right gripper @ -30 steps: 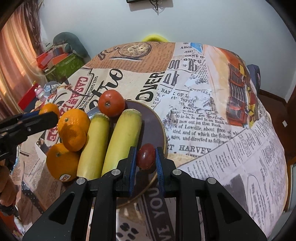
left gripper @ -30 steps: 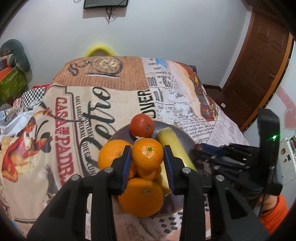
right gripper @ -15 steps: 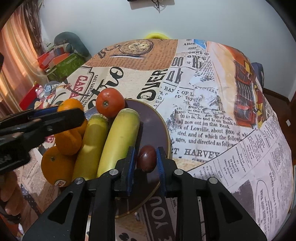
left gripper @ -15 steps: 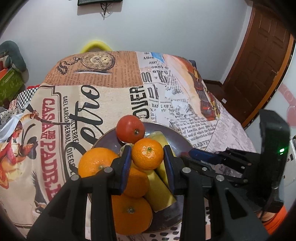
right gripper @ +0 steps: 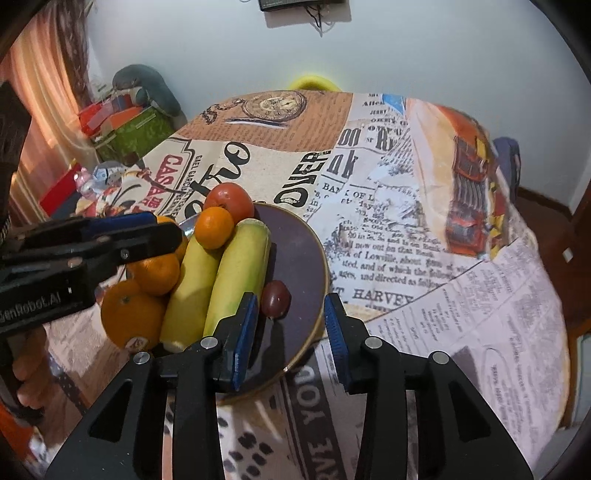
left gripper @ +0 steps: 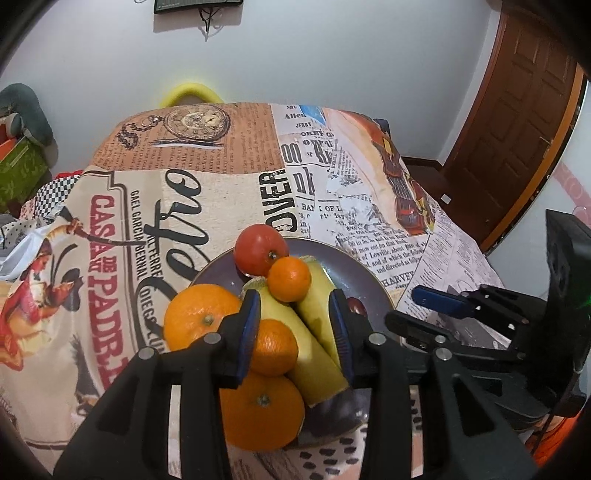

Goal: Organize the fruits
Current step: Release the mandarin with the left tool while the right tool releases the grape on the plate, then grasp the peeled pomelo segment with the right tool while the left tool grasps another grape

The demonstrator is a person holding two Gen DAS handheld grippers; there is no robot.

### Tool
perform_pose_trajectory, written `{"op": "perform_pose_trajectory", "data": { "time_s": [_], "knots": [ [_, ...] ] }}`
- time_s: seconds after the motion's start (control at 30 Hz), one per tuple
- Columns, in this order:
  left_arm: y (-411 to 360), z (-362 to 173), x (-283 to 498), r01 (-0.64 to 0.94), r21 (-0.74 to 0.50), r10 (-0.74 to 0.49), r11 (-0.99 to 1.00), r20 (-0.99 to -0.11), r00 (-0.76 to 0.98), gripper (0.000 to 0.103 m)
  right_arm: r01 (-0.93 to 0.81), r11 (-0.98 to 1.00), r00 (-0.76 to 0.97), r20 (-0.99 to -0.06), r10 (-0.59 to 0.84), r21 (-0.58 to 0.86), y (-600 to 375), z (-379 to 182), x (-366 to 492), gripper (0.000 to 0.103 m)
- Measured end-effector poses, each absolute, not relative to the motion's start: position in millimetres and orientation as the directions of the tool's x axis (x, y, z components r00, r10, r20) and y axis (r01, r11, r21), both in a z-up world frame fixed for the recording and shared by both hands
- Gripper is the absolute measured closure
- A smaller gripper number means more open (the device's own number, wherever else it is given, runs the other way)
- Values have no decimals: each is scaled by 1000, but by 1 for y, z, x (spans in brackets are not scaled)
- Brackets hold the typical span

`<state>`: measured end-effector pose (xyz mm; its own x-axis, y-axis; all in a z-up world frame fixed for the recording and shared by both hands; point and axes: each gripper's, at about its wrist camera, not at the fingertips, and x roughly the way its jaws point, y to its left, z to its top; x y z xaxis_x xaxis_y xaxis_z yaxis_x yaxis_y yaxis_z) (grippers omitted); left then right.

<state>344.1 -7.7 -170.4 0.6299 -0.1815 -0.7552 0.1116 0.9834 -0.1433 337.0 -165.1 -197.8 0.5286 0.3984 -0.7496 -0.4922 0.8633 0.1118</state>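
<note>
The left gripper is spread wide with nothing between its blue pads; it hovers above the near side of the plate. The right gripper is likewise spread apart and empty, positioned over the near edge of the same plate.

A small mandarin rests just beyond the left fingertips, on top of the two yellow bananas and touching the red tomato behind it. Three oranges are stacked along the left side of the plate, touching the bananas. In the right wrist view, a small dark red fruit lies on the bare plate surface between the banana ends and the plate rim, just beyond the right gripper's left pad and free of both pads. The kind of fruit cannot be determined.

The plate is dark purple with a gold rim and sits near the front edge of the table. The table is covered by a tablecloth printed with newspaper text, a pocket watch, a red vintage car and large lettering. The cloth drapes over the table edges.

Beyond the table stands a plain white wall with a dark device and loose cables mounted high up. A yellow chair back shows just behind the far table edge. A brown panelled wooden door is at the right. In the right wrist view, a green box and assorted clutter stand at the left, next to a pink curtain.
</note>
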Motion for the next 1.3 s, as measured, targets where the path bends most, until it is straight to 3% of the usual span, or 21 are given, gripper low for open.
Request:
{"op": "perform_pose_trajectory", "data": {
  "time_s": [0.8, 0.93, 1.3],
  "knots": [
    [19, -145, 183, 92, -91, -129, 992, -762, 635, 61, -578, 801, 457, -753, 473, 153, -163, -162, 203, 67],
    [24, -144, 155, 90, -84, -123, 992, -757, 642, 55, -595, 790, 441, -763, 472, 145, -154, -167, 180, 59],
    [33, -165, 131, 81, -115, -140, 990, -782, 607, 54, -611, 777, 329, -842, 427, 155, -128, -208, 152, 59]
  ]
}}
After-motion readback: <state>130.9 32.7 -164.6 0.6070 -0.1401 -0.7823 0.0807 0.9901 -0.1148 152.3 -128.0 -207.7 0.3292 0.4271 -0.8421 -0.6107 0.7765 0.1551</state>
